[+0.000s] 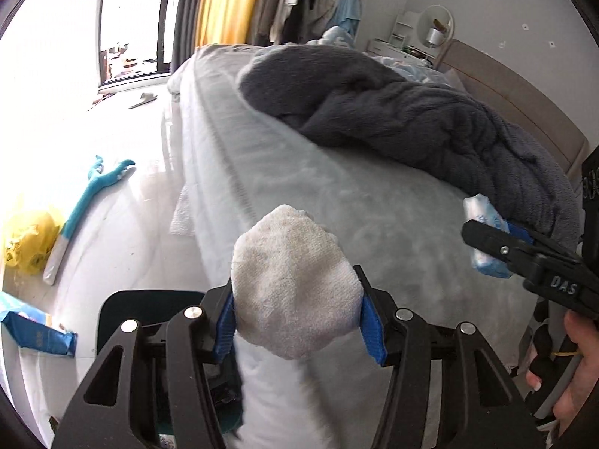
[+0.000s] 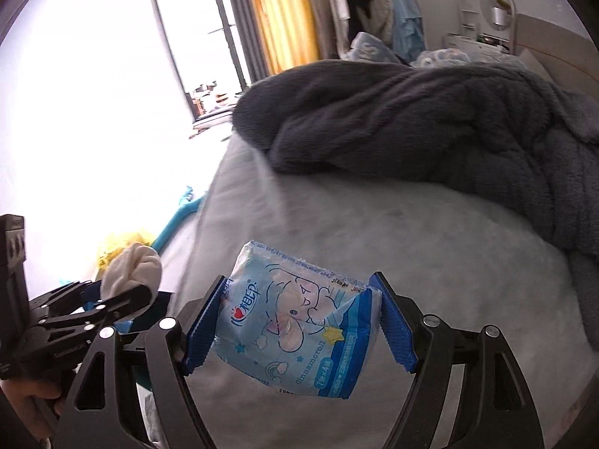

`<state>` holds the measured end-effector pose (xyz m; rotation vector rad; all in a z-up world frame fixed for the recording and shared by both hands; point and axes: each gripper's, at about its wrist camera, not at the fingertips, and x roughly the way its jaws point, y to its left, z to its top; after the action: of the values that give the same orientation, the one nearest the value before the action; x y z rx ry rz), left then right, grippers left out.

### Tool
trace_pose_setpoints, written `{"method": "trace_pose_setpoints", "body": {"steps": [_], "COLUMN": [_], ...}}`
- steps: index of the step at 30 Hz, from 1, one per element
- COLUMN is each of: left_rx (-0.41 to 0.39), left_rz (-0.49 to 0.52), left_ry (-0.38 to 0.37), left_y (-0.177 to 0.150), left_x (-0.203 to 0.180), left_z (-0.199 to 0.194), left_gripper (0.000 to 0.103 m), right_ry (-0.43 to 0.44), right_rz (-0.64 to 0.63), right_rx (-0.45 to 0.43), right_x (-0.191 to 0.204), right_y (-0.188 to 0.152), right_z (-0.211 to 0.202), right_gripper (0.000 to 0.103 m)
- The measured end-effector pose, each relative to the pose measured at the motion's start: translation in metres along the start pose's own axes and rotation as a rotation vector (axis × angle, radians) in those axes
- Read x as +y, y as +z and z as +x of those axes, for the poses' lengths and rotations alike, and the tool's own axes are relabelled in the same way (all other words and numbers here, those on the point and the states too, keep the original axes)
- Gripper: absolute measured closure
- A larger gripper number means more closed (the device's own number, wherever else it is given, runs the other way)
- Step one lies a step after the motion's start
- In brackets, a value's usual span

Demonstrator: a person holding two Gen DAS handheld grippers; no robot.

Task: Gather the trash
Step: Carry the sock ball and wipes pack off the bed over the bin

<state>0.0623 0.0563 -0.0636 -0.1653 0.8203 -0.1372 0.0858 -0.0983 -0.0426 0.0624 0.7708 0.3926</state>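
Left wrist view, from its left edge: a yellow plastic bag point(image 1: 28, 241) lies crumpled on the pale floor with a teal grabber toy point(image 1: 88, 196) beside it and a blue packet point(image 1: 35, 331) nearer the camera. At centre the left gripper point(image 1: 297, 320) is clamped on a white cloth wad point(image 1: 294, 284), both blue pads pressed into its sides, held above the edge of the grey bed point(image 1: 374, 202). A dark fleece blanket point(image 1: 411, 112) is heaped across the bed behind. To the right, the right gripper point(image 1: 486, 239) enters the frame. In the right wrist view that gripper point(image 2: 299, 323) has its jaws set wide and closed on a light blue tissue pack point(image 2: 295, 321), which sags a little between the pads. Both pieces are up off the bed, so the step in hand looks like carrying them to a bin or bag; the yellow bag is a likely target, though that is only a guess. To do it well, keep both grips firm, since the soft pack could slip, and release only once each piece is over the opening.
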Motion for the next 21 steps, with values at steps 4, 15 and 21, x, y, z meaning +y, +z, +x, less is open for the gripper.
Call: {"method": "trace_pose_setpoints", "body": {"steps": [4, 15, 21], "left_rx": [0.015, 0.054, 0.120], "left_rz": [-0.025, -0.075, -0.101], "left_ry": [0.025, 0.057, 0.042], "left_y": [-0.006, -0.013, -0.022], "left_x": [0.025, 0.077, 0.098], "left_z": [-0.005, -0.008, 0.002], "left_gripper": [0.045, 0.045, 0.045], "right_ry": [0.020, 0.082, 0.094], "right_rz": [-0.041, -0.124, -0.149], "right_rx": [0.004, 0.016, 0.023], "right_x": [0.024, 0.085, 0.110], "right_y": [-0.003, 0.002, 0.004], "right_z": [0.005, 0.024, 0.034], "right_gripper": [0.026, 0.026, 0.026]}}
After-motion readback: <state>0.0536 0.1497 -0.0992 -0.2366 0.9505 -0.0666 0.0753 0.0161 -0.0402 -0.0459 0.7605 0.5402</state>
